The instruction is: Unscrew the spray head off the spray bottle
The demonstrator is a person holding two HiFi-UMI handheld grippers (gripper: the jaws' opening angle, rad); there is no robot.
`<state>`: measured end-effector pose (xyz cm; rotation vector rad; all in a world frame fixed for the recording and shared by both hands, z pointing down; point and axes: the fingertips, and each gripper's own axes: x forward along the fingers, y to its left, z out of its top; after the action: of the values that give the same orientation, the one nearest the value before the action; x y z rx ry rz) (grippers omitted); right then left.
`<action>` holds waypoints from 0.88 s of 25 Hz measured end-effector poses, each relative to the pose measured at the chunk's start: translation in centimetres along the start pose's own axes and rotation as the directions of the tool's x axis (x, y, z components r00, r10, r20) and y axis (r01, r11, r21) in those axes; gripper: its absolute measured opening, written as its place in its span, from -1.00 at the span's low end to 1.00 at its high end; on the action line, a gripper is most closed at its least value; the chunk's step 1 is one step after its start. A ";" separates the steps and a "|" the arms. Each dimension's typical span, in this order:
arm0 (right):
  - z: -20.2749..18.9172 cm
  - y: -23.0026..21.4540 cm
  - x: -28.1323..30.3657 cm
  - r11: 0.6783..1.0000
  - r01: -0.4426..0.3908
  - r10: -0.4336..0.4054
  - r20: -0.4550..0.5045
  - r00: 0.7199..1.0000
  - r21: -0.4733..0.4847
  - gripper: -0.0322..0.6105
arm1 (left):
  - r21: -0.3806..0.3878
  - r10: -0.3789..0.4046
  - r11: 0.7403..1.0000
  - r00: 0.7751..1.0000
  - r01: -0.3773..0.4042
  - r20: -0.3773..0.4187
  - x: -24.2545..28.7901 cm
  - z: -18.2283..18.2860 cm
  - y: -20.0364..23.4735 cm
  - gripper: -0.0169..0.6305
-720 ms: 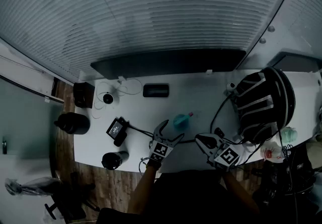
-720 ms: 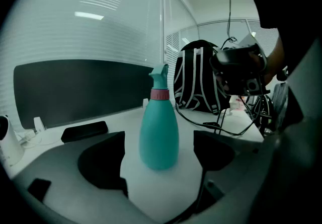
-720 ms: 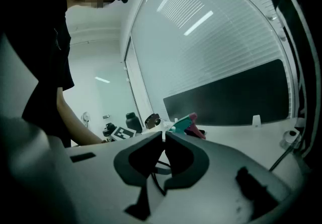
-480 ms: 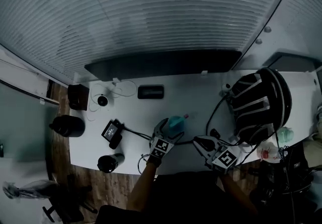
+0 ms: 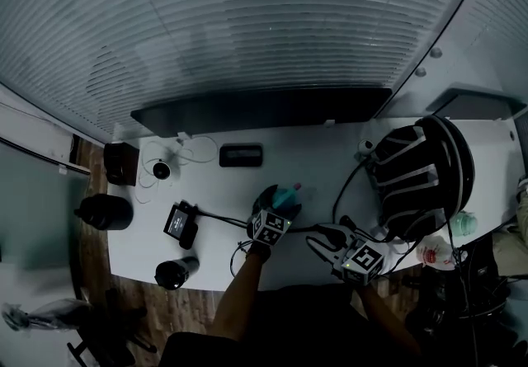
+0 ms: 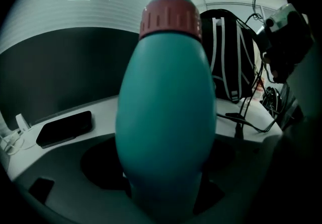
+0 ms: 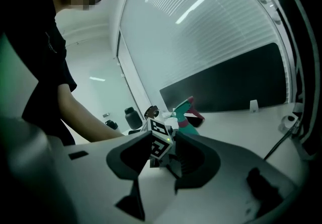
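Note:
The teal spray bottle (image 5: 286,193) with its pink collar (image 6: 168,16) stands upright on the white table (image 5: 214,192). My left gripper (image 5: 279,199) is around the bottle's body, one jaw on each side and spread wide; I see no squeeze on it. In the left gripper view the bottle (image 6: 166,117) fills the middle and its head runs off the top. My right gripper (image 5: 320,238) hovers to the right near the table's front edge, open and empty. It looks toward the bottle (image 7: 184,110) and the left gripper's marker cube (image 7: 160,140).
A black-and-white backpack (image 5: 425,176) stands at the right with a cable (image 5: 351,184) running from it. A dark phone (image 5: 241,155) lies behind the bottle. A small black device (image 5: 180,222) and two black flasks (image 5: 103,211) (image 5: 173,271) sit at the left.
My left gripper has moved forward from short of the bottle until its jaws are on either side of it. The right gripper has shifted slightly left.

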<state>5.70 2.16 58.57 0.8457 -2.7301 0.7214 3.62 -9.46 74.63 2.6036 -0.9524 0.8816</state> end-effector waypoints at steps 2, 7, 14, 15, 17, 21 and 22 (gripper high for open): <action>0.1 -0.2 0.3 1.000 0.014 -0.015 -0.010 1.000 -0.014 -0.50 | -0.005 0.020 1.000 1.000 -0.020 0.000 -0.2 -0.1 0.3 0.34; 0.9 -0.5 1.2 0.994 0.048 -0.056 -0.087 0.995 -0.095 -0.50 | -0.012 0.076 0.997 0.997 -0.076 0.016 -1.5 0.8 1.2 0.34; 5.5 -0.9 2.9 0.990 0.075 -0.078 0.015 0.997 0.117 -0.28 | 0.249 0.319 0.926 0.941 -0.283 -0.118 -5.3 2.6 3.2 0.33; 6.0 -0.8 3.1 0.982 0.062 -0.067 0.021 0.998 0.181 -0.27 | 0.304 0.350 0.905 0.928 -0.298 -0.130 -5.8 2.7 3.3 0.33; 6.4 -0.6 3.5 0.958 0.041 -0.050 0.025 0.998 0.285 -0.27 | 0.394 0.409 0.859 0.901 -0.326 -0.145 -6.5 1.9 3.8 0.33; 4.8 -1.4 4.0 0.884 0.039 -0.045 0.002 0.999 0.466 -0.27 | 0.535 0.503 0.768 0.849 -0.352 -0.163 -8.0 1.6 4.9 0.33; 4.4 -1.7 4.1 0.856 0.036 -0.042 0.001 0.999 0.515 -0.27 | 0.561 0.511 0.751 0.844 -0.347 -0.162 -8.1 1.6 4.8 0.33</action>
<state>3.09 -3.24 56.74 0.9989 -2.5435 1.4839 -3.67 -9.69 68.49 2.5349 -1.4232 1.8376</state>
